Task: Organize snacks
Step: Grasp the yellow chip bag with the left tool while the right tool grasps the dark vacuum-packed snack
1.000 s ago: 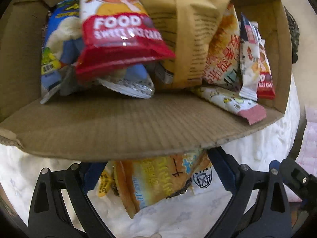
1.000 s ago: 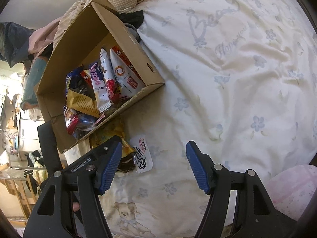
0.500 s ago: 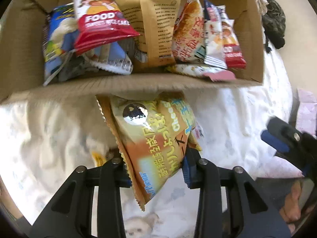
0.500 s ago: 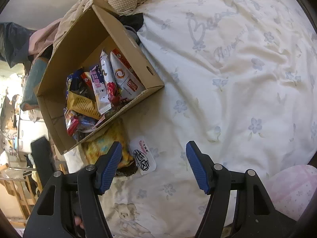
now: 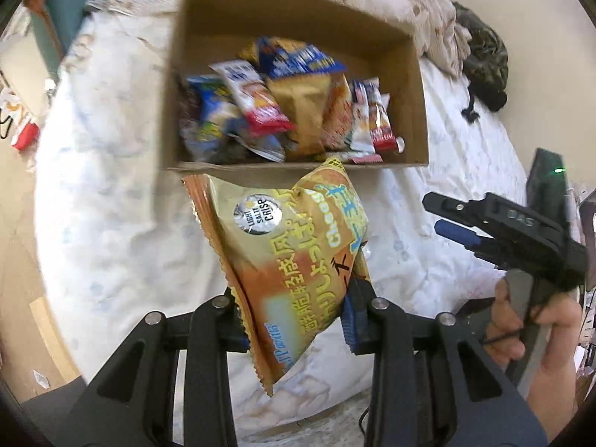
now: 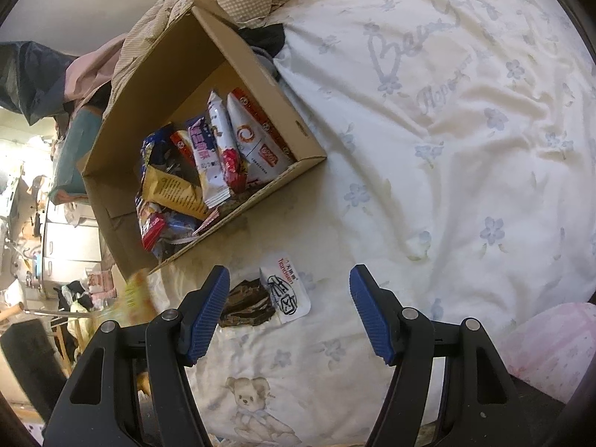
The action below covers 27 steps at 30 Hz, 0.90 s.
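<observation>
Left gripper [image 5: 294, 320]: its jaws have just been closing and are now pinching the lower part of the cheese crisp bag [image 5: 283, 260], which is hanging clear of the bedsheet [image 5: 111, 223], just in front of the near wall of the cardboard box [image 5: 298, 165].
Step in hand: likely carrying the bag over that wall; keeping the pinch firm and lifting high enough for the crimped top edge to clear the cardboard is what matters.
Placing: the emptier back of the box is looking like the easier spot, since packets are crowding the front.
Bag: puffy, glossy film, yellow and orange, with serrated seams; it is probably going to slip or crumple if squeezed harder.
Box: plain brown corrugated card, open-topped, holding a jumble of foil and paper-look packets.
Bedsheet: soft, wrinkled, pale cloth with blue flowers.
Loose snacks: a dark crinkled wrapper [image 6: 246, 303] and a white sachet [image 6: 285, 292] are lying touching each other on the sheet.
Right gripper [image 6: 288, 313]: its blue pads are standing apart, holding nothing, hovering over those two.
</observation>
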Motion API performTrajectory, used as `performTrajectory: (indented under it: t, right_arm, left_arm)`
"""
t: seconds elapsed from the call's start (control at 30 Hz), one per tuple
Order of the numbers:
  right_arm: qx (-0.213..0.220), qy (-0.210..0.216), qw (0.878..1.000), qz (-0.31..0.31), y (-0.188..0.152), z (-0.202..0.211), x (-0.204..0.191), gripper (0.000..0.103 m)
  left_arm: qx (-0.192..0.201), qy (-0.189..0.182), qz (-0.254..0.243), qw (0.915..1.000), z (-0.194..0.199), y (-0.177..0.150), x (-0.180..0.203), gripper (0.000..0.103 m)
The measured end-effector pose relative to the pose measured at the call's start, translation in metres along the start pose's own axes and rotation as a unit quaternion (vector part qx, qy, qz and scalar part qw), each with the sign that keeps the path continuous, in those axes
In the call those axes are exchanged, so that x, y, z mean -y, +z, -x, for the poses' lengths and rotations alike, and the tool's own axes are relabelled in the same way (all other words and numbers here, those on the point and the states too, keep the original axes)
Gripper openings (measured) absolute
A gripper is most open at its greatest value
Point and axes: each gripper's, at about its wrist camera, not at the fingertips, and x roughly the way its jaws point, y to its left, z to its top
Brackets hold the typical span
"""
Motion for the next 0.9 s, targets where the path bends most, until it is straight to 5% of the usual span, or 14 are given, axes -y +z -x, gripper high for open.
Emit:
performTrajectory:
  t: [0.33, 0.63, 0.67, 0.73, 0.83, 0.9]
  right_arm:
    - [-0.056, -0.023, 0.996, 0.066, -0.008, -0.043, -0.035, 0.07]
    - [-0.128, -0.093, 0.982, 0.105, -0.014, -0.109, -0.047, 0.069]
    - [-0.127, -0.097, 0.981, 0.111, -0.016, -0.111, -0.048, 0.065]
    - [-0.124, -0.114, 0.976, 0.135, -0.019, -0.115, -0.052, 0.036]
    - [-0.129, -0.103, 0.973, 0.159, -0.025, -0.111, -0.054, 0.005]
    - [-0.133, -0.097, 0.97, 0.181, -0.033, -0.107, -0.058, 0.001]
  left_arm:
    - [0.047, 0.009, 0.085, 0.9952, 0.036, -0.011, -0.069, 0.031]
    - [0.066, 0.01, 0.073, 0.9951, 0.038, -0.002, -0.059, 0.031]
    - [0.067, 0.011, 0.072, 0.9951, 0.037, 0.0, -0.058, 0.031]
    - [0.068, 0.011, 0.073, 0.9949, 0.035, 0.002, -0.058, 0.031]
    - [0.066, 0.008, 0.076, 0.9949, 0.034, 0.003, -0.057, 0.031]
    - [0.065, 0.011, 0.072, 0.9952, 0.034, 0.004, -0.056, 0.031]
